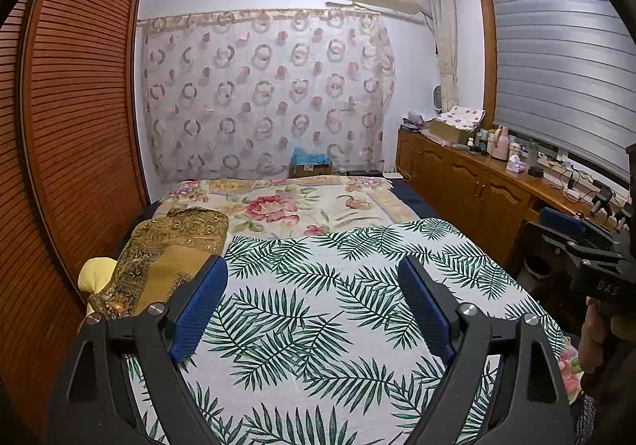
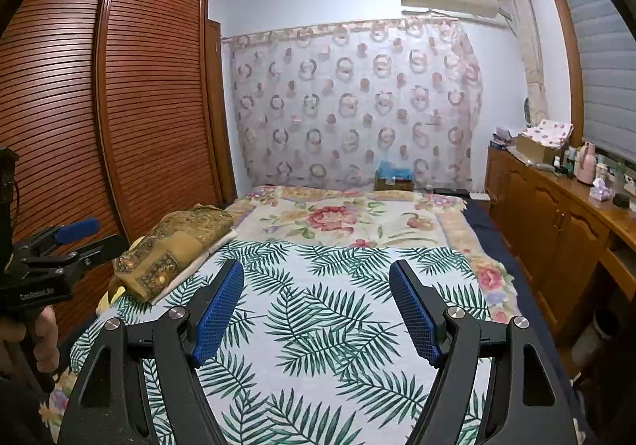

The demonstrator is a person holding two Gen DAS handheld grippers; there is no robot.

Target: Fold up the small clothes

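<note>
Leaf-print cloth (image 1: 338,306) lies flat on the bed (image 2: 473,220), filling 6 o'clock under both tools. Left gripper (image 1: 314,302) and right gripper (image 2: 316,306) hover with fingers spread, pinching nothing. Judgement: take the two near corners evenly, fold away. Folded gold stack (image 2: 175,246) at 10 o'clock may crowd the fold; cabinet (image 2: 556,230) at 3 o'clock is clear of it.

I'm seeing a white sheet (image 1: 338,286) showing green palm fronds nearest me, a cream blanket (image 1: 286,206) blooming pink roses beyond, a gold-and-olive paisley cloth (image 1: 175,242) lying left, and blue pads (image 1: 198,310) glowing on black grippers.
</note>
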